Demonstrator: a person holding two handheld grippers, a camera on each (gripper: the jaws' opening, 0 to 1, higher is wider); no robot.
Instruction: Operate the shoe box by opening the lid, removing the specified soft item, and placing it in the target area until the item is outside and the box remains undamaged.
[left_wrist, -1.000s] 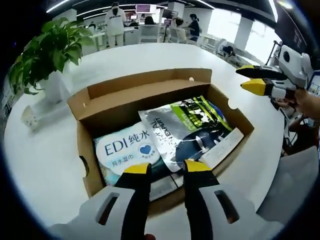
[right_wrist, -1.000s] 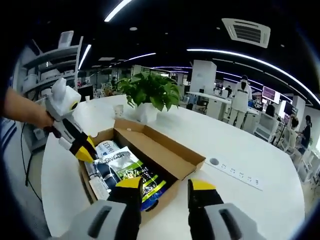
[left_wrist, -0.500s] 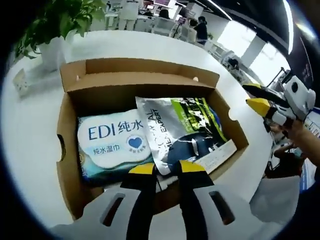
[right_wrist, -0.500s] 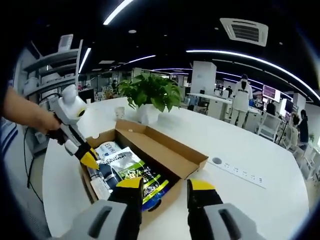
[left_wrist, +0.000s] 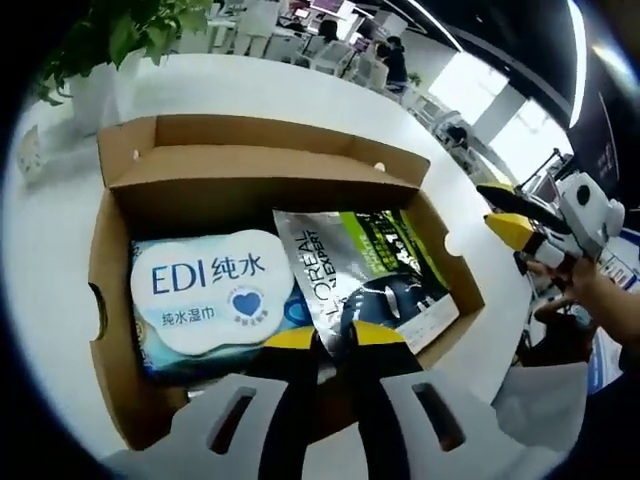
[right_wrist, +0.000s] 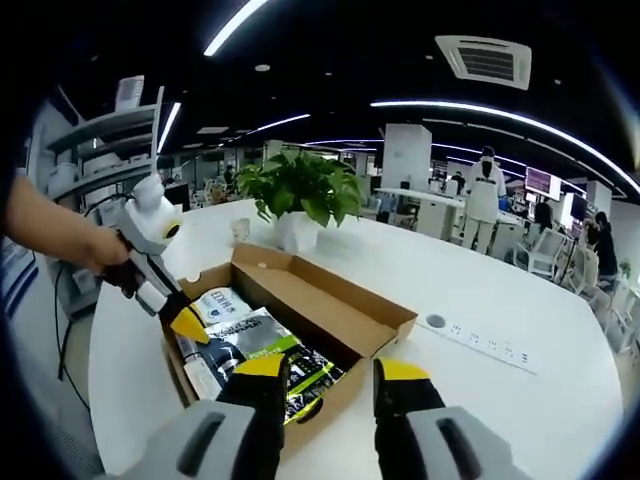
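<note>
Lid already folded back on the shoe box (left_wrist: 250, 165), standing open on the white table (left_wrist: 60, 260). Inside, a wipes pack (left_wrist: 205, 295) at left and a silver pouch (left_wrist: 355, 270) at right, side by side. Left gripper (left_wrist: 322, 338) poised at the near wall, jaws a little apart, gripping nothing. Right gripper (right_wrist: 325, 370) parted and empty too (off the box's far-right corner). Wipes pack probably light, squashy, slick-filmed; best pinched at the near sealed edge, gently, clear of the cardboard.
</note>
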